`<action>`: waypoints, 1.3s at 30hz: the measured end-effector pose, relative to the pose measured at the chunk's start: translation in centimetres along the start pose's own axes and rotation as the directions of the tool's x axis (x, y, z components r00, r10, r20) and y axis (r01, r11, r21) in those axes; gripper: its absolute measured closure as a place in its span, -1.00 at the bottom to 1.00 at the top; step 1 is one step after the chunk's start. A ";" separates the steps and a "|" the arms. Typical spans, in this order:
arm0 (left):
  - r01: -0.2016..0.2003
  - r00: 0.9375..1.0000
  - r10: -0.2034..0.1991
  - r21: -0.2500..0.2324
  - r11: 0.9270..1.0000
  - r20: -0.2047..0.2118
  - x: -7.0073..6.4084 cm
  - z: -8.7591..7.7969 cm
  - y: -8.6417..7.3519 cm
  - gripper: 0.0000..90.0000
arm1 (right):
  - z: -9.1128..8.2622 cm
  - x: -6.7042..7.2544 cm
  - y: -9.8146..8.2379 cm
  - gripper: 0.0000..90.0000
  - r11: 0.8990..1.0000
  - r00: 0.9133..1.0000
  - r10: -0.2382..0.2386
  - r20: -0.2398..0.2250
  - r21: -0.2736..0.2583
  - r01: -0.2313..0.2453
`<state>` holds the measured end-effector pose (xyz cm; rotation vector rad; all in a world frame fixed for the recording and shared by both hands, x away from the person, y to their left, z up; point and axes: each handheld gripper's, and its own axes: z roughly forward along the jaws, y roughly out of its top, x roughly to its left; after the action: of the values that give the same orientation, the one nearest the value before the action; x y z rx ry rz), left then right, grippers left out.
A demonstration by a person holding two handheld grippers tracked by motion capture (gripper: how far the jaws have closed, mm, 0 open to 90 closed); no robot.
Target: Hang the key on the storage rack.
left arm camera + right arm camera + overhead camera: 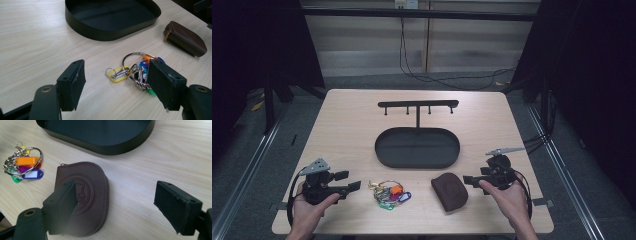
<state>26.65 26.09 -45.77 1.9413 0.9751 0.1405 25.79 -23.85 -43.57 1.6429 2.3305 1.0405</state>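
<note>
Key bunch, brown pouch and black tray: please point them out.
Key bunch [391, 194], high view, on the coloured tags.
Brown pouch [87, 195], right gripper view, on its embossed face.
Black tray [110, 31], left gripper view, on its near wall.

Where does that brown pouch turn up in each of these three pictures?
High view: the pouch lies at lower centre-right, between the keys and the right gripper.
Left gripper view: pouch at the upper right, right of the black tray.
Right gripper view: pouch at centre-left, behind the left jaw.
Shared landmark: the black tray, just beyond it.
</note>
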 end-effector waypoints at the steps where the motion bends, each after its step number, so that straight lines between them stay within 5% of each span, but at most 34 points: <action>1: 0.000 1.000 0.000 0.000 1.000 0.000 0.0 0.0 0.0 -0.31 | 0.0 0.0 0.0 -0.60 1.000 1.000 0.000 0.000 0.000 0.000; 11: -0.009 1.000 0.009 0.003 1.000 0.000 -0.1 -0.1 -0.1 -0.31 | 1.4 0.9 1.9 -0.57 0.988 0.999 -0.008 -0.048 0.153 0.015; 20: -0.002 1.000 0.002 -0.004 1.000 -0.006 0.0 -0.4 -0.2 -0.31 | 3.3 2.2 3.0 -0.53 0.956 0.997 -0.043 -0.067 0.288 0.060; 30: -0.003 1.000 0.003 -0.004 1.000 -0.001 0.0 -0.5 -0.2 -0.31 | 5.6 3.2 3.3 -0.62 0.906 0.996 -0.048 -0.073 0.417 0.074; 39: -0.001 1.000 0.001 -0.004 1.000 0.000 0.0 -0.5 -0.2 -0.31 | 7.0 3.7 3.1 -0.66 0.889 0.996 -0.055 -0.076 0.449 0.083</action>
<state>26.30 26.45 -45.67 1.9385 0.9729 0.1428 29.88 -16.80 -45.96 1.6614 2.8101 0.5619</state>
